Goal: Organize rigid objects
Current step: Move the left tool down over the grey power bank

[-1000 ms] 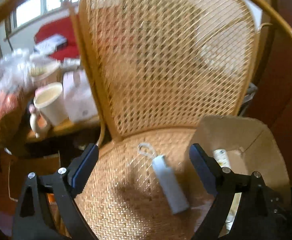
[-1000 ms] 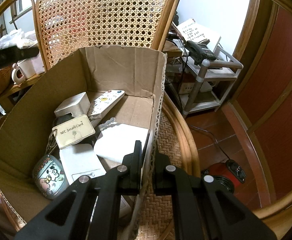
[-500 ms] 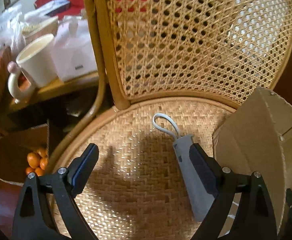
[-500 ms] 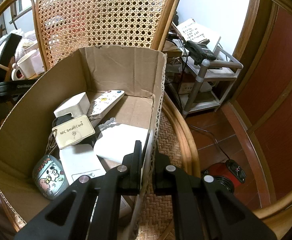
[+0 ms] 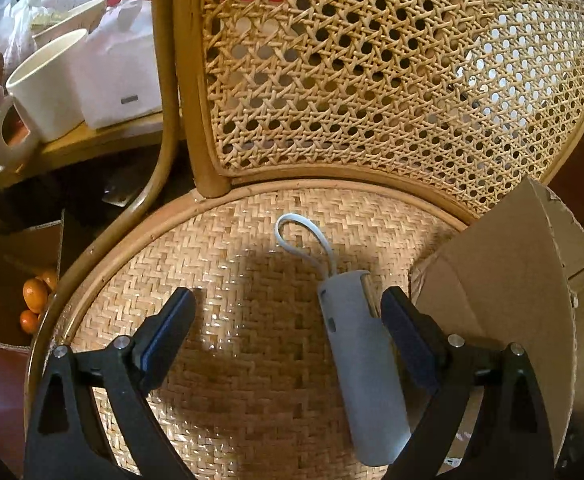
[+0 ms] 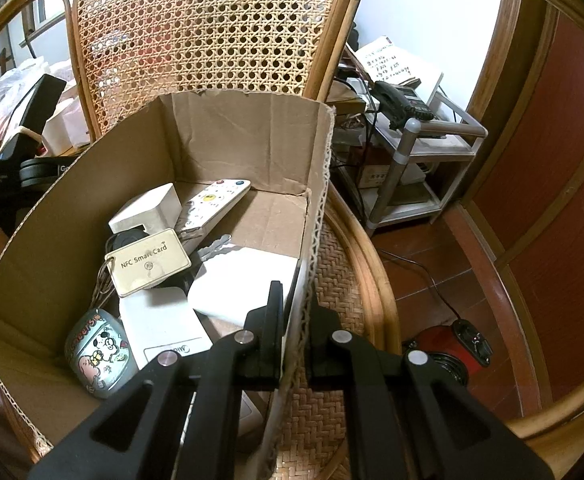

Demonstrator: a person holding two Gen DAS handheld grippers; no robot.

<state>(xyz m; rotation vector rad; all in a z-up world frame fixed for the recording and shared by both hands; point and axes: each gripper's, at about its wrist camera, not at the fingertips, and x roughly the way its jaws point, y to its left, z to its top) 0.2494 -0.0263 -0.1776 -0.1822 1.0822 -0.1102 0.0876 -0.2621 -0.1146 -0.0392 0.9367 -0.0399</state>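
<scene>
most rigid things already lie in the brown cardboard box (image 6: 71, 208); the right gripper (image 6: 294, 320) is clamped on its wall. the grey oblong device with cord loop (image 5: 362, 364) waits on the woven rattan chair seat (image 5: 231, 280), beside the box, between the wide-apart jaws of the left gripper (image 5: 287, 308).

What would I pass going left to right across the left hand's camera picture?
Oranges → cream mug → left gripper, wide open → grey case with loop on the woven seat → cardboard box.
</scene>
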